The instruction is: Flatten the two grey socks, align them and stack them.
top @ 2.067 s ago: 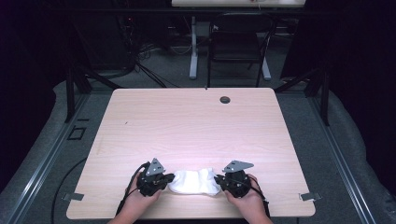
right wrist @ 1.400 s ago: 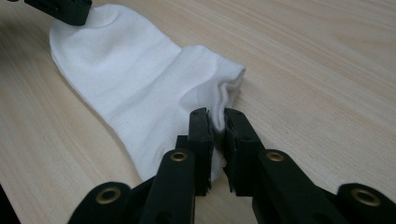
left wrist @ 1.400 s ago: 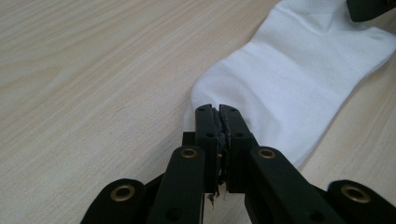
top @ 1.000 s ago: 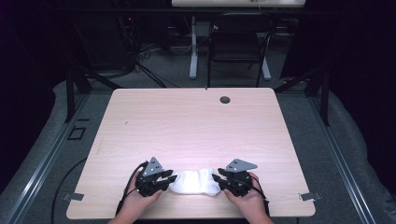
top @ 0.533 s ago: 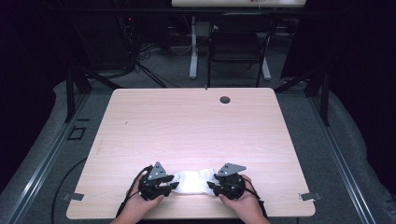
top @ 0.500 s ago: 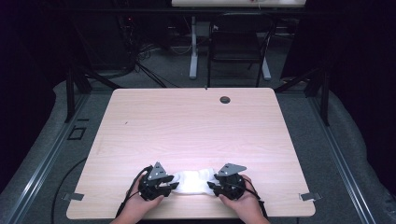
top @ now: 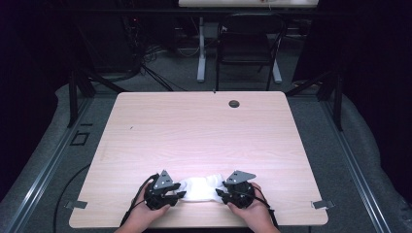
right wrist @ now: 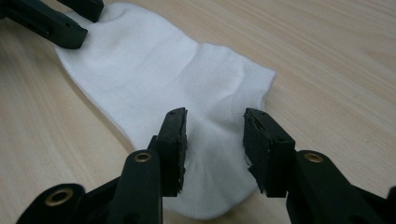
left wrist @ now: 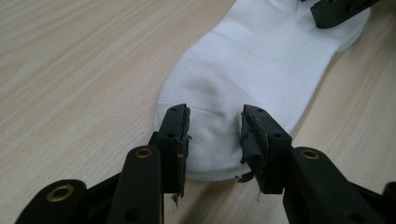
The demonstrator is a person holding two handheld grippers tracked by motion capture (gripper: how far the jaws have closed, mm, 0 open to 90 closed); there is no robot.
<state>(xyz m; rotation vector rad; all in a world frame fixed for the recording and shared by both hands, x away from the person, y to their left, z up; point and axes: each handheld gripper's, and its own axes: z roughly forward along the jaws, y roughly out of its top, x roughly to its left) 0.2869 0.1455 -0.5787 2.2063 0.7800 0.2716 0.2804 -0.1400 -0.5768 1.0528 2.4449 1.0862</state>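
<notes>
A white ankle sock [top: 199, 187] lies flat near the table's front edge, stretched between both grippers. My left gripper [top: 180, 195] is at its left end, my right gripper [top: 219, 193] at its right end. In the left gripper view the jaws [left wrist: 214, 140] stand apart over the sock's toe end [left wrist: 252, 65], and they have just been opening. The cloth between them is loose and slightly puckered. In the right gripper view the jaws [right wrist: 214, 142] straddle the cuff end of the sock [right wrist: 154, 70]. They are apart and have just been closing a little.
The light wooden table [top: 204, 131] has a dark round grommet [top: 234, 103] near its far edge. A dark chair [top: 248, 43] and a desk leg stand behind the table on the grey floor. Both of the person's hands rest at the front edge.
The sock lies lower and flatter between the grippers than two seconds ago. Both hands have stayed almost in place at its two ends.
</notes>
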